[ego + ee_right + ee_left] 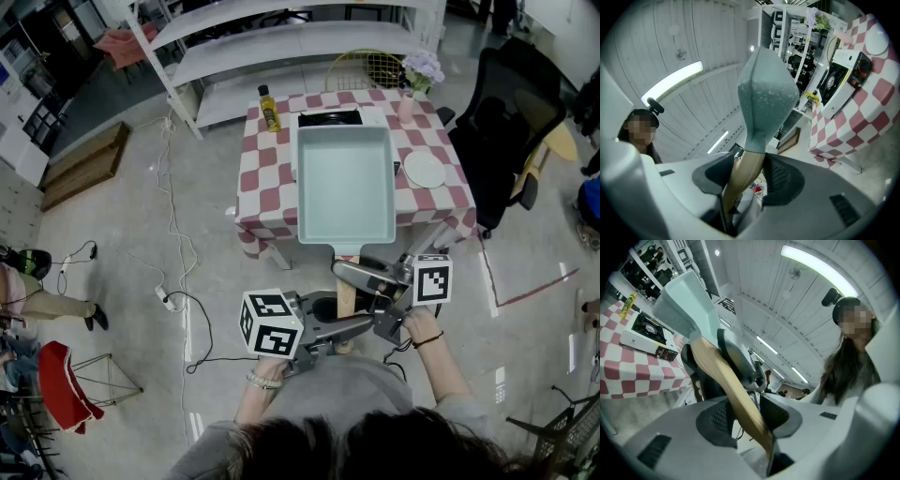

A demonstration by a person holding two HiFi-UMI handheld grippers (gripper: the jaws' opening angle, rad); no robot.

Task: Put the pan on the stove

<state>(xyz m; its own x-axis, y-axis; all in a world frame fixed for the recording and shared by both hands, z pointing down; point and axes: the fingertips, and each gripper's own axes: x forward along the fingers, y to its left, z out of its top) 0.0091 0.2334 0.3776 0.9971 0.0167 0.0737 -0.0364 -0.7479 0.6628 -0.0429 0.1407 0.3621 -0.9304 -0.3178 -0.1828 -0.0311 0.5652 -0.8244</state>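
Observation:
A pale green rectangular pan (343, 186) hangs over the red-and-white checked table (261, 178), its wooden handle (346, 297) pointing toward me. My left gripper (341, 324) is shut on the handle's near end. My right gripper (351, 274) is shut on the handle closer to the pan. In the left gripper view the handle (725, 379) runs between the pads up to the pan (686, 301). The right gripper view shows the pan (767, 93) tilted above the jaws. The stove (330, 118) sits at the table's far edge, partly hidden behind the pan.
An oil bottle (269, 106) stands left of the stove. A white plate (425, 170) and a vase of flowers (419, 73) are on the table's right side. A black office chair (502, 131) stands to the right, cables (173, 239) lie on the floor at left.

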